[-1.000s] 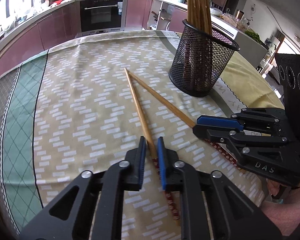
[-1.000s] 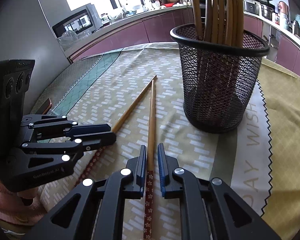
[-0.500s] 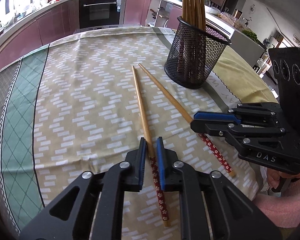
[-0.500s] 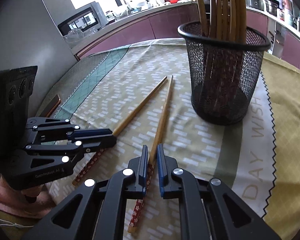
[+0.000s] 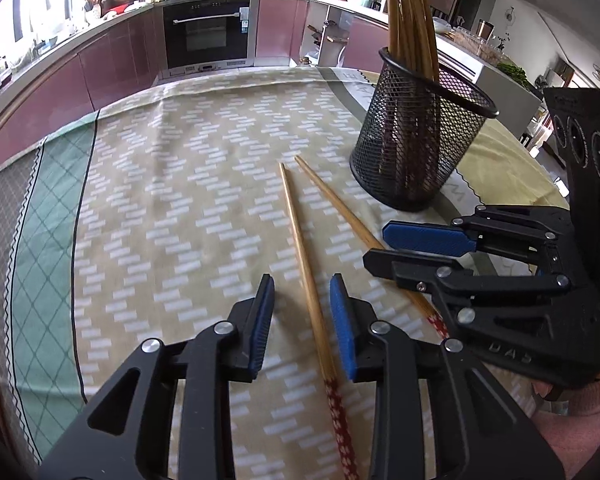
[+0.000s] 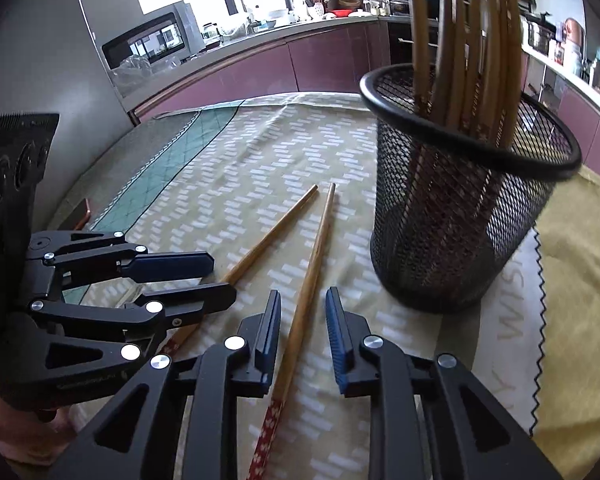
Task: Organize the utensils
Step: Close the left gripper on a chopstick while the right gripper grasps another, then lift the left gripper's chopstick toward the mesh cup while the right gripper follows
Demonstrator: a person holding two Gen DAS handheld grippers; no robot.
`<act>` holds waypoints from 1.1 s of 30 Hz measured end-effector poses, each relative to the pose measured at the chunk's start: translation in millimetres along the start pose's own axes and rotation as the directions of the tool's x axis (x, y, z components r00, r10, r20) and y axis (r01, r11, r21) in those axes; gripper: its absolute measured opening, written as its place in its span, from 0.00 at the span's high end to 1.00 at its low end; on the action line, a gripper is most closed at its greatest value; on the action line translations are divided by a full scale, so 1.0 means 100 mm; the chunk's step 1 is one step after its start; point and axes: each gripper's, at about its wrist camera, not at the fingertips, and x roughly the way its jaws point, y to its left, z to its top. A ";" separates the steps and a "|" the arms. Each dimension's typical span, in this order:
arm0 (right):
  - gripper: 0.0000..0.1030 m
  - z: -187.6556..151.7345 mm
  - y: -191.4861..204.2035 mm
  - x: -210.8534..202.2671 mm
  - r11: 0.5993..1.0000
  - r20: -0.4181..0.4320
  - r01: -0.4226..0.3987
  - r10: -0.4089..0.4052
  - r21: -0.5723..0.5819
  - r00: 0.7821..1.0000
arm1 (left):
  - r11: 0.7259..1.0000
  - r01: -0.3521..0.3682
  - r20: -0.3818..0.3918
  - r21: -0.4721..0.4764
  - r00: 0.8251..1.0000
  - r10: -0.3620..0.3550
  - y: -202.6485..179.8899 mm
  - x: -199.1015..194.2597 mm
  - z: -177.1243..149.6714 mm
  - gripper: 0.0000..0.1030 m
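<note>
— Hidden under the right tongs (image 5: 384, 246): middle of the right chopstick (image 5: 332, 204).
— Cut off at the bottom edge: red patterned end of the left chopstick (image 5: 312, 300).
— Cropped at the top: chopsticks in the mesh holder (image 6: 460, 216).
— Too blurred to tell: lettering on the cloth (image 6: 512, 328).

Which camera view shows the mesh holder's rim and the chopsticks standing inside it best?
The right wrist view: the mesh holder sits close and large, its rim open towards the camera, with the standing chopsticks clearly inside. The left wrist view shows the holder smaller and farther off, right of centre, with its rim narrower.
</note>
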 end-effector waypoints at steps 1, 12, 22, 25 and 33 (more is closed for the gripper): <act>0.79 0.01 0.01 0.02 1.000 0.002 0.008 -0.008 -0.010 1.000 | 1.000 -0.004 0.001 0.004 1.000 0.004 0.00 0.01 0.01 0.73; 0.92 0.03 -0.06 0.03 1.000 0.009 0.009 -0.010 0.018 1.000 | 1.000 -0.025 0.011 0.018 1.000 0.025 -0.02 0.09 0.08 0.88; 0.94 -0.03 -0.22 -0.12 0.990 0.039 -0.101 0.097 0.103 0.995 | 0.999 0.013 0.015 -0.035 1.000 -0.013 0.03 0.06 0.05 0.93; 0.94 -0.04 -0.19 -0.14 0.988 0.031 -0.124 0.122 0.088 0.992 | 0.999 0.027 0.015 -0.031 1.000 -0.027 0.00 0.03 0.02 0.93; 0.91 -0.03 -0.10 -0.02 0.993 -0.029 -0.111 0.112 0.048 0.993 | 0.999 0.037 0.015 -0.021 0.999 -0.037 -0.04 0.01 -0.01 0.93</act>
